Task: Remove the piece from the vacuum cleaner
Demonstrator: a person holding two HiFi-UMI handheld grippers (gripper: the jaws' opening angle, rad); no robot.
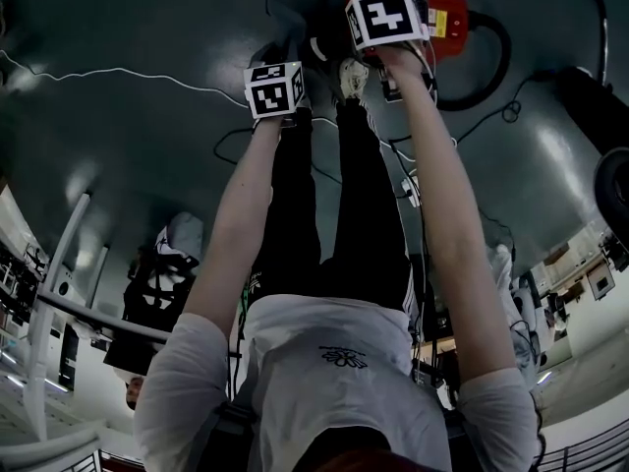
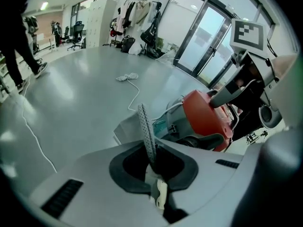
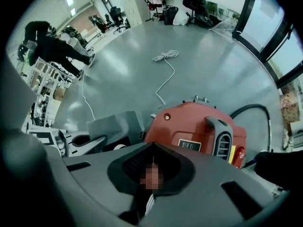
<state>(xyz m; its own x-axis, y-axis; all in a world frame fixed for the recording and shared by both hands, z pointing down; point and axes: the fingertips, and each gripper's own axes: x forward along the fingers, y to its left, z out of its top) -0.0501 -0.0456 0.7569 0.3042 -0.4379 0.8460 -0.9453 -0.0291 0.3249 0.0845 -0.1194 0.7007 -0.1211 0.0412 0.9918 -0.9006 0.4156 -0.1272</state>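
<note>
At my left hand-held gripper (image 2: 143, 115) the jaws are pressed together on nothing. The right hand-held gripper (image 3: 152, 159) looks closed and empty too (a patch covers part). Reaching in shut, I'd likely shove the vacuum cleaner (image 3: 199, 131) across the surface (image 3: 142, 74). It sits just beyond the right jaws, with what I take for its grey piece (image 3: 113, 126) to their left.

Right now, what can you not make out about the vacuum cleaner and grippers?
Right gripper, right gripper view: a blurred patch covers its jaws.
Vacuum cleaner, head view: the right gripper's cube hides much of it.
Hose, right gripper view: a dark shape hides its lower end.
</note>
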